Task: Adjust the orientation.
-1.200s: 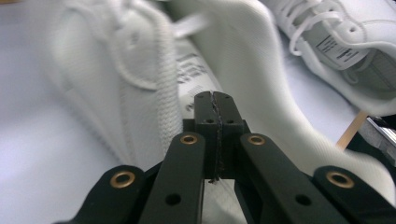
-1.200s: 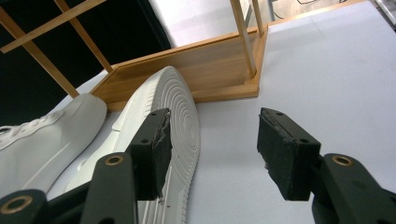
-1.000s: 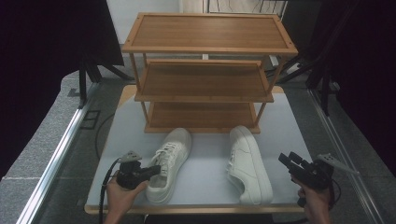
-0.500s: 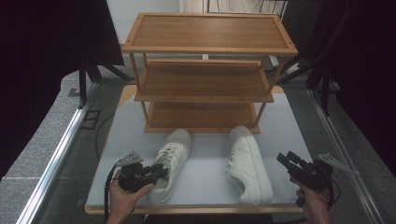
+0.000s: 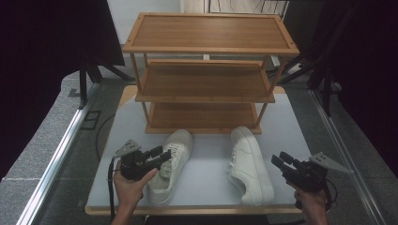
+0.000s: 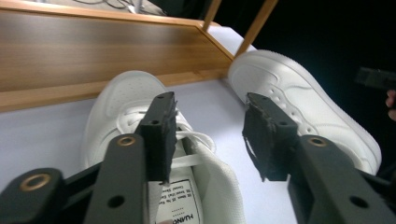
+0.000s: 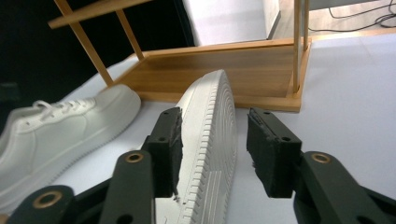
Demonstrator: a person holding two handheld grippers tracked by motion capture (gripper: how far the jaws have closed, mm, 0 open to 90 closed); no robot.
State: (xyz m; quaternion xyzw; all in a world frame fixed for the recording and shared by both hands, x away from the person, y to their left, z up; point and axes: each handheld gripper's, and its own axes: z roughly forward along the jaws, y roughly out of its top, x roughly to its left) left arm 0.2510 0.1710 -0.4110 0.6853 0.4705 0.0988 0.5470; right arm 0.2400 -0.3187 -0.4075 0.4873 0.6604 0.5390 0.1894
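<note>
Right now I have a gripper in each hand over the near part of the white table point(image 5: 211, 154), and two white shoes lie in front of the wooden shoe rack point(image 5: 204, 79). The left shoe point(image 5: 171, 164) lies with its long axis running from the near edge towards the rack, toe pointing at the bottom shelf and leaning a little to the right, heel close to the near edge. The right shoe point(image 5: 248, 164) lies the other way about in its lean: toe near the rack's right front leg, heel drifting right and towards me. Both stand on their soles, well apart from each other, toes just short of the rack.

My left gripper point(image 5: 162, 156) hovers over the rear half of the left shoe; its fingers point(image 6: 161, 126) are spread wide, gripping nothing, and in the left gripper view they straddle the laces and the tongue with its printed label, one finger above the opening, the other out over the table between the two shoes.

My right gripper point(image 5: 281, 161) sits just beside the right shoe's heel on its outer side. Its fingers point(image 7: 271, 149) are likewise released; in the right gripper view the ribbed edge of the sole point(image 7: 210, 140) runs up between them towards the rack, apparently untouched by either pad
</note>
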